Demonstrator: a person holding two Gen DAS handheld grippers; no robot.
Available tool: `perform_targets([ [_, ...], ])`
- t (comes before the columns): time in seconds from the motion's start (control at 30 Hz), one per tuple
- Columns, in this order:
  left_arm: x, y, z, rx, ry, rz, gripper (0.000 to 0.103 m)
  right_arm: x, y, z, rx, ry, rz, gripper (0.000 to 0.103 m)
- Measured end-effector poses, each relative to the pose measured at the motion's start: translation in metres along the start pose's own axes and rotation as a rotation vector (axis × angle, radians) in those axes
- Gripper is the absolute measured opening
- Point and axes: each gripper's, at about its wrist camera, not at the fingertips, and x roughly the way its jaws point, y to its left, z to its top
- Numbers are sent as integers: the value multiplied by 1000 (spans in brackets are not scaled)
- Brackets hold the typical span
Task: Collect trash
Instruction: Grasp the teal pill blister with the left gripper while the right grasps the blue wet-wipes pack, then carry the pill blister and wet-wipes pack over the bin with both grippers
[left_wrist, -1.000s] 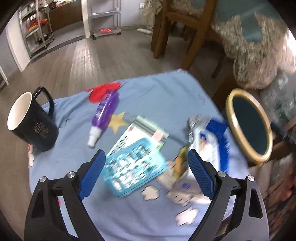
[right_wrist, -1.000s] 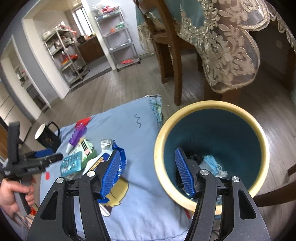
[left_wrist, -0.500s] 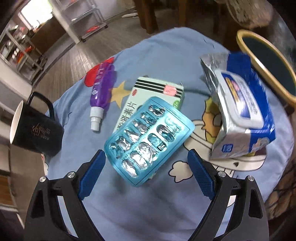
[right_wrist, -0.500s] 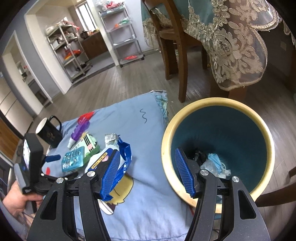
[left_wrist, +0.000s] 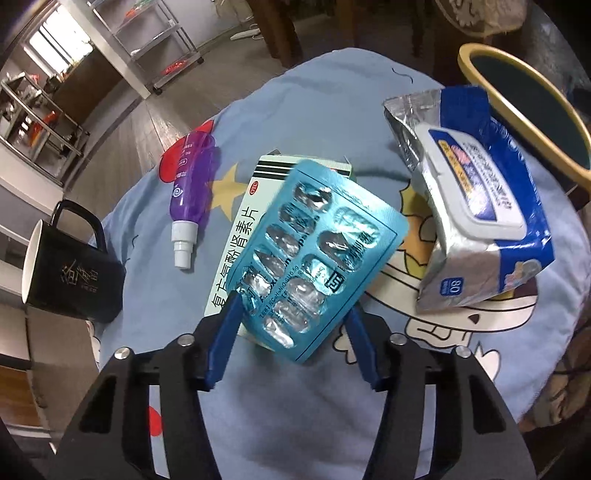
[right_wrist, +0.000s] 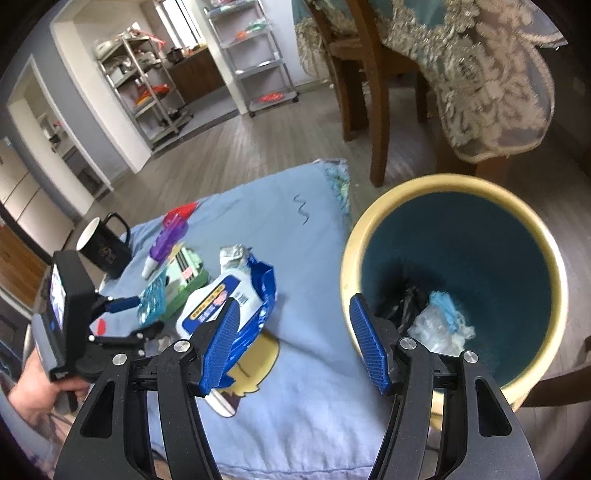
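A teal blister pack (left_wrist: 314, 258) lies tilted on a white and green medicine box (left_wrist: 236, 254) on the blue cartoon cloth (left_wrist: 332, 110). My left gripper (left_wrist: 293, 308) points down over it. Its jaws are closing, and the blue pads touch the pack's two long edges near its close end. A blue and silver wipes pack (left_wrist: 476, 206) lies to the right. The yellow-rimmed bin (right_wrist: 354, 240) with teal inside holds crumpled trash. My right gripper (right_wrist: 293, 304) hangs open and empty between the wipes pack (right_wrist: 229, 295) and the bin.
A purple spray bottle (left_wrist: 192, 177) lies left of the box, and a black mug (left_wrist: 70, 273) stands at the cloth's left edge. A wooden chair (right_wrist: 358, 85) and a lace-covered table stand behind the bin. Metal shelves line the far wall.
The left gripper dropped closer to the blister pack and rolled. Its jaws came in from wide apart to the pack's edges. The right gripper stayed in place.
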Motion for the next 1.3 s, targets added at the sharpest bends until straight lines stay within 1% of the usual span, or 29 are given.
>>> perform_targets([
  [0.17, -7, 9, 1, -69, -3, -83, 48, 14, 4, -4, 5, 49, 29, 63],
  [0.27, -13, 15, 3, -112, -12, -134, 42, 20, 6, -6, 9, 68, 46, 63],
  [0.3, -16, 16, 3, -122, -16, -143, 38, 21, 6, -7, 13, 74, 52, 63],
  [0.4, -23, 18, 4, -146, -26, -172, 32, 29, 5, -8, 36, 98, 82, 63],
  [0.47, -28, 18, 4, -151, -32, -176, 28, 37, 6, -11, 58, 126, 112, 63],
  [0.57, -32, 21, 4, -165, -30, -176, 9, 47, 8, -15, 75, 165, 144, 63],
  [0.67, -32, 25, 4, -186, -22, -191, 8, 57, 13, -19, 91, 198, 179, 56],
  [0.73, -31, 28, 4, -192, -21, -193, 8, 64, 15, -22, 95, 222, 185, 47],
  [0.8, -31, 31, 4, -199, -23, -197, 8, 71, 18, -26, 98, 247, 202, 26],
  [0.83, -32, 32, 4, -202, -25, -200, 8, 72, 19, -26, 93, 247, 206, 22],
  [0.9, -32, 33, 4, -210, -28, -205, 8, 69, 20, -25, 83, 230, 221, 10],
  [0.97, -33, 35, 4, -217, -31, -210, 8, 61, 20, -22, 75, 197, 242, 5],
  [1.07, -37, 39, 5, -234, -46, -224, 8, 49, 21, -18, 71, 156, 271, 3],
  [1.3, -54, 47, 8, -272, -102, -254, 8, 24, 18, -9, 82, 68, 291, 3],
])
